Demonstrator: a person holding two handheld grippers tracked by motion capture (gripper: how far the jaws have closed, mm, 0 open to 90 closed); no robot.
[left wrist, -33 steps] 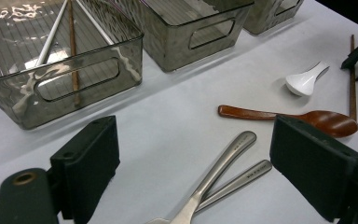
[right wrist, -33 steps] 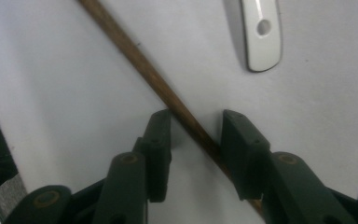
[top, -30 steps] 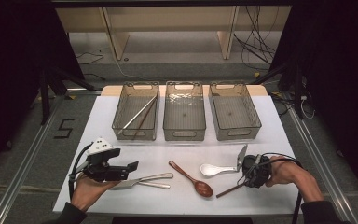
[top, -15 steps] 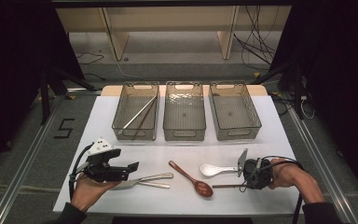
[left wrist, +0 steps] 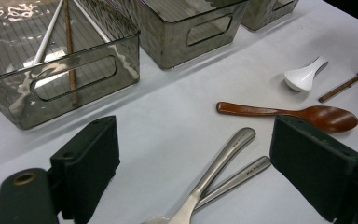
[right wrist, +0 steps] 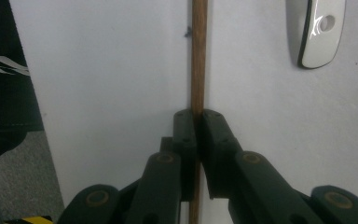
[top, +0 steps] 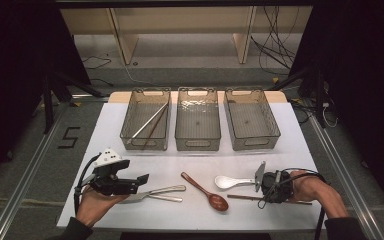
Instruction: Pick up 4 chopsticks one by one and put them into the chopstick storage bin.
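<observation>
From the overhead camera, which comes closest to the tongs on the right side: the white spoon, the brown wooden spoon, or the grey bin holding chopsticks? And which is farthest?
Measured from the right tongs in the high view:
1. White ceramic soup spoon, on the table just to their left.
2. Reddish-brown wooden spoon, further left, near the table's front middle.
3. Smoky grey see-through plastic bin with chopsticks inside, far back on the left.

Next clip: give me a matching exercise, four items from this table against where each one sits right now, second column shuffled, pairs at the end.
Things:
1. wooden chopstick
2. white spoon
3. silver chopstick
4. metal fork

Places:
A. in the leftmost bin
B. on the table in front of the open left gripper
C. clamped between the jaws of the right gripper
D. on the table beside the brown spoon

Pairs: 1-C, 2-D, 3-A, 4-B
</observation>
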